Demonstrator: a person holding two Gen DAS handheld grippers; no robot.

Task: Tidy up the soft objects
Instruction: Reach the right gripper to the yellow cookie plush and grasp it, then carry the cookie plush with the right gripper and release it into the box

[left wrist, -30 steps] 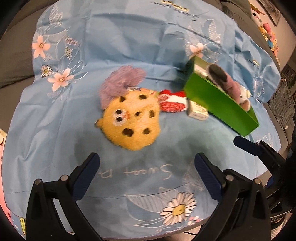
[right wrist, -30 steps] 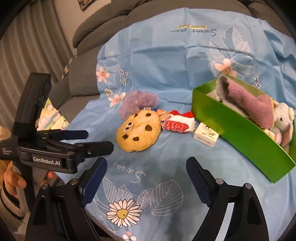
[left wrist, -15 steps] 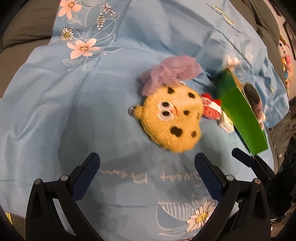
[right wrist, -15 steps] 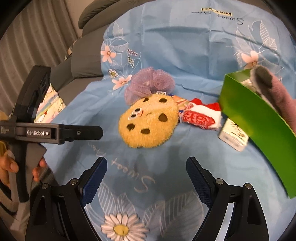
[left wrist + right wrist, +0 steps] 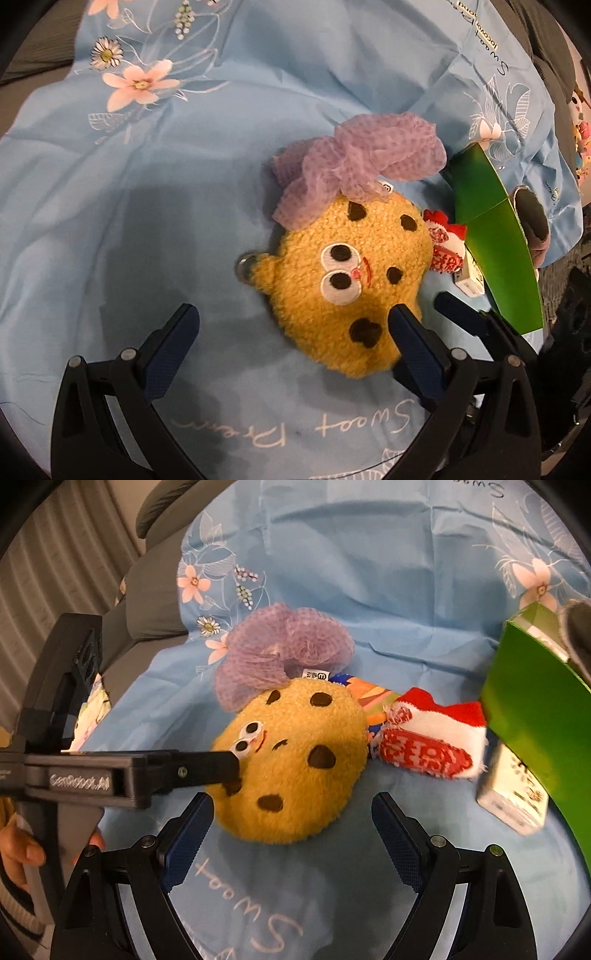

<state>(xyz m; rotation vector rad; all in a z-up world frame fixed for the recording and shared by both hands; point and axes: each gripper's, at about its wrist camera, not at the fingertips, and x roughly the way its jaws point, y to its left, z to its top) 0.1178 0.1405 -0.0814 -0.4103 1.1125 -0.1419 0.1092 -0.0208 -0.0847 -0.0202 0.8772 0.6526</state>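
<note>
Approach is the step now: both my claws, left (image 5: 291, 328) and right (image 5: 291, 819), hang spread at the cookie (image 5: 295, 760), which I judge needs pinching, then the box (image 5: 535, 723).

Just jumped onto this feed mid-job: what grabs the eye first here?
The round yellow cookie plush with googly eyes lies mid-frame on the blue floral sheet, with both open grippers, left and right, closing in on it. A purple mesh pouf sits just behind it, a red-and-white plush beside it. At the right edge stands a green box already holding soft toys.
</note>
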